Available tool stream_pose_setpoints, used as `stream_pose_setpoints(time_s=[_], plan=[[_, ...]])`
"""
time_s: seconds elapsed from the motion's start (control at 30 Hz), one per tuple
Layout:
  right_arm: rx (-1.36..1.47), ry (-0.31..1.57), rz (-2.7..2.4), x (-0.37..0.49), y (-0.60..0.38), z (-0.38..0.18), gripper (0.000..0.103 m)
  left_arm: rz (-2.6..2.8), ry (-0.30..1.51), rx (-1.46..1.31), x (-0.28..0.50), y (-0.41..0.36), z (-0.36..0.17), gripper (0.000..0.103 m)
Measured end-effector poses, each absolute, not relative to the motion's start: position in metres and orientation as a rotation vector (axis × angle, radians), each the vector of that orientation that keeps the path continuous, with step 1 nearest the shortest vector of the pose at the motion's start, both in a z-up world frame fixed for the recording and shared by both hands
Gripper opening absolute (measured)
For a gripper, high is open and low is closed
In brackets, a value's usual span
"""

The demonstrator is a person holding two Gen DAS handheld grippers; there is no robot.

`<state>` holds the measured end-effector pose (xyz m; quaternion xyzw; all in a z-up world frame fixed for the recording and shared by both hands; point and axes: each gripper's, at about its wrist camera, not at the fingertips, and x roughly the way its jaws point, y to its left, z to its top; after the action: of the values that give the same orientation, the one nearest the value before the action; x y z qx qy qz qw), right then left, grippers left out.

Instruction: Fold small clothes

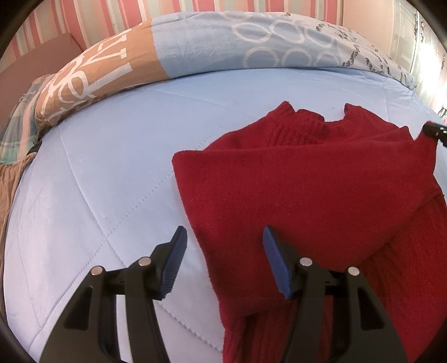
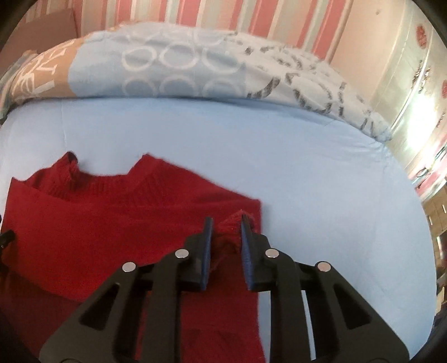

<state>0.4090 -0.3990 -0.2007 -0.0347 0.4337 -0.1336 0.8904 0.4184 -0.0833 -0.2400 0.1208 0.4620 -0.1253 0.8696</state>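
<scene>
A red knit sweater [image 1: 307, 181] lies on the light blue bed [image 1: 111, 167], neck away from me, with one side folded over its body. My left gripper [image 1: 225, 230] stands open astride the sweater's left edge. One pad [image 1: 275, 259] is over the red knit and the other is over the bedcover; neither presses. In the right wrist view the sweater [image 2: 97, 223] fills the lower left. My right gripper [image 2: 226, 220] is shut on a bunched ribbed sleeve cuff [image 2: 227, 231] at the sweater's right edge.
A rolled duvet [image 1: 223, 42] in blue, tan and white patterns runs along the far side of the bed, against a pink striped wall [image 2: 195, 14]. Bare blue bedcover [image 2: 307, 167] spreads to the right of the sweater. Bright furniture stands beyond the bed's right edge.
</scene>
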Motion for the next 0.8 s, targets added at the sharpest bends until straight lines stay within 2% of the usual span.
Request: stream_pose_setpoints(time_s=[0.17, 0.33, 0.4, 0.43, 0.5, 0.53, 0.57, 0.8], plan=[[0.062, 1.047, -0.324, 0.41, -0.43, -0.248, 0.019, -0.265, 0.975, 0.232, 0.42, -0.081, -0.242, 0.059], [0.106, 1.039, -0.312, 0.396, -0.432, -0.242, 0.025, -0.263, 0.972, 0.251, 0.419, -0.081, -0.241, 0.059], [0.164, 1.025, -0.276, 0.388, -0.435, -0.234, 0.039, -0.26, 0.977, 0.25, 0.419, -0.081, -0.239, 0.059], [0.18, 1.009, -0.263, 0.381, -0.435, -0.228, 0.04, -0.255, 0.979, 0.249, 0.418, -0.081, -0.237, 0.061], [0.187, 0.962, -0.214, 0.369, -0.425, -0.212, 0.048, -0.245, 0.976, 0.24, 0.415, -0.08, -0.232, 0.074], [0.181, 0.937, -0.185, 0.363, -0.417, -0.206, 0.058, -0.246, 0.971, 0.229, 0.413, -0.08, -0.229, 0.076], [0.165, 0.92, -0.163, 0.36, -0.409, -0.201, 0.063, -0.254, 0.97, 0.215, 0.411, -0.08, -0.226, 0.078], [0.039, 1.004, -0.088, 0.36, -0.379, -0.23, 0.063, -0.25, 0.982, 0.205, 0.394, -0.082, -0.221, 0.085]])
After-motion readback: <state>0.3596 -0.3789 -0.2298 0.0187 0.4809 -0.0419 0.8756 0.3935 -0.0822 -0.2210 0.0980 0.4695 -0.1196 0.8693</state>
